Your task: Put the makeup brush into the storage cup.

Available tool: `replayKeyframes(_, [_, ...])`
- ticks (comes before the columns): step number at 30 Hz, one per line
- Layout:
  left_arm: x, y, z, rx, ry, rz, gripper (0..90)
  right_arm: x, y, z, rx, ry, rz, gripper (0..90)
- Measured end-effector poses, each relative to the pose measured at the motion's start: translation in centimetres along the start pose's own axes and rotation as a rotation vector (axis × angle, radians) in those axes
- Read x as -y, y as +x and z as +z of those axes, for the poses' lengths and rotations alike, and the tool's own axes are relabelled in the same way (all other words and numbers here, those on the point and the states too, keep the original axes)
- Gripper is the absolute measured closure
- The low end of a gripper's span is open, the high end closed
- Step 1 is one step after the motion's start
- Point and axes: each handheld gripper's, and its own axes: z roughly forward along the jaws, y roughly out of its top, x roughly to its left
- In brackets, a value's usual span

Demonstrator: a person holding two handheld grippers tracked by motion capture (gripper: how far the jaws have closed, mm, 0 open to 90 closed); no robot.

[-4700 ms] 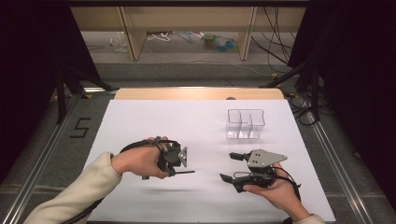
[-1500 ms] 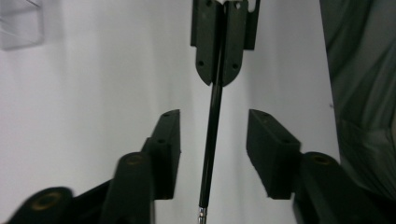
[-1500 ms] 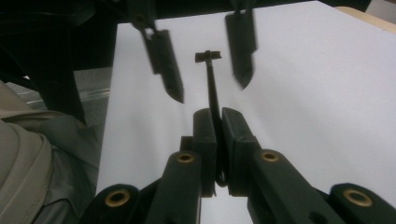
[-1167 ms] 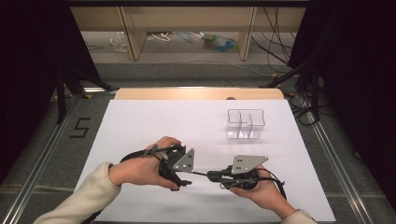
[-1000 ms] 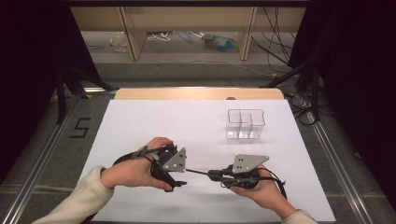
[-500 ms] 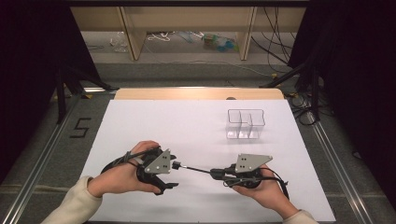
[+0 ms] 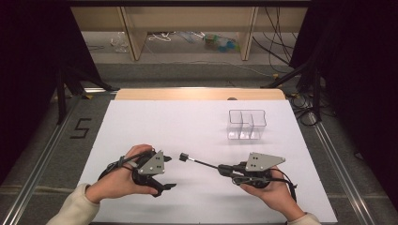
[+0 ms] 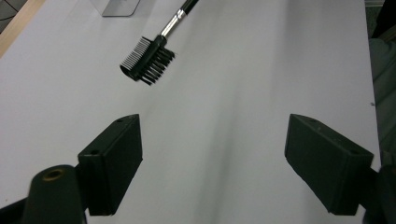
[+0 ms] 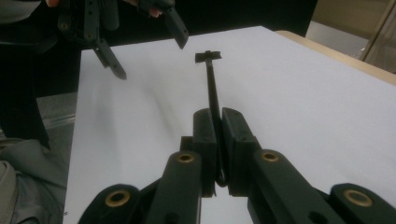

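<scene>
Brow comb-and-brush wand clamped by its handle end in right gripper, jaws pinched tight on the thin stem. Wand held near level above white table sheet, head pointing away from right gripper toward left gripper. Comb teeth on one side of head, dark bristles on the other, metal ferrule just behind.

Left gripper wide open, nothing between the pads. Sits just short of wand head, head ahead of and beyond its jaws, apart, no contact. Left hand low over sheet.

Clear two-part acrylic holder upright on sheet beyond wand, well apart from it, on right gripper's side. Both compartments look empty, though clear walls make that hard to confirm.

Judged stage: wand lifted and secured in right gripper alone; left gripper free of it. Left to do, by the look of things: carry wand across to holder, tip it upright, lower it into one compartment, let go. Which compartment, cannot tell. None of that begun; wand nearer left gripper than holder. Long thin handle in a tip-end grip, so likely to swing or pivot if moved fast.
</scene>
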Motion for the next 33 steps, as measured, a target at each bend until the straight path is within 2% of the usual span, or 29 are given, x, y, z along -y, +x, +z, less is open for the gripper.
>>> replayKeyframes(1, [0.0, 0.0, 0.1, -0.001, -0.003, -0.005, 19.2, 0.0, 0.0, 0.0, 0.01, -0.025, 0.003, 85.5])
replayKeyframes(3, [0.1, -0.1, 0.3, 0.0, -0.008, -0.015, 19.5, -0.1, -0.1, -0.2, 0.016, -0.027, 0.007, 85.5])
replayKeyframes(7, [0.2, 0.0, 0.6, 0.009, -0.011, -0.018, 19.9, -0.1, -0.2, -0.5, 0.042, -0.067, 0.023, 85.5])
replayKeyframes(8, [0.2, -0.1, 0.8, 0.009, -0.037, -0.045, 20.2, -0.1, -0.3, -0.5, 0.043, -0.084, 0.027, 85.5])
replayKeyframes(9, [0.2, -0.1, 0.8, 0.017, -0.041, -0.054, 20.3, -0.2, -0.3, -0.7, 0.05, -0.082, 0.03, 85.5])
replayKeyframes(12, [0.2, -0.1, 1.2, 0.02, -0.068, -0.077, 21.0, -0.2, -0.3, -0.7, 0.07, -0.126, 0.048, 85.5])
replayKeyframes(15, [0.1, -0.1, 1.4, 0.038, -0.088, -0.104, 22.0, -0.3, -0.4, -0.8, 0.069, -0.136, 0.054, 85.5])
replayKeyframes(23, [0.1, -0.2, 1.8, 0.047, -0.1, -0.123, 22.5, -0.4, -0.3, -0.8, 0.076, -0.155, 0.059, 85.5])
replayKeyframes(27, [0.1, -0.3, 1.9, 0.059, -0.098, -0.123, 22.5, -0.4, -0.2, -0.8, 0.082, -0.158, 0.063, 85.5])
replayKeyframes(32, [0.1, -0.3, 1.9, 0.06, -0.099, -0.122, 22.5, -0.4, -0.3, -0.7, 0.089, -0.192, 0.067, 85.5])
replayKeyframes(33, [0.1, -0.3, 1.9, 0.061, -0.1, -0.123, 22.6, -0.5, -0.3, -0.9, 0.095, -0.182, 0.065, 85.5])
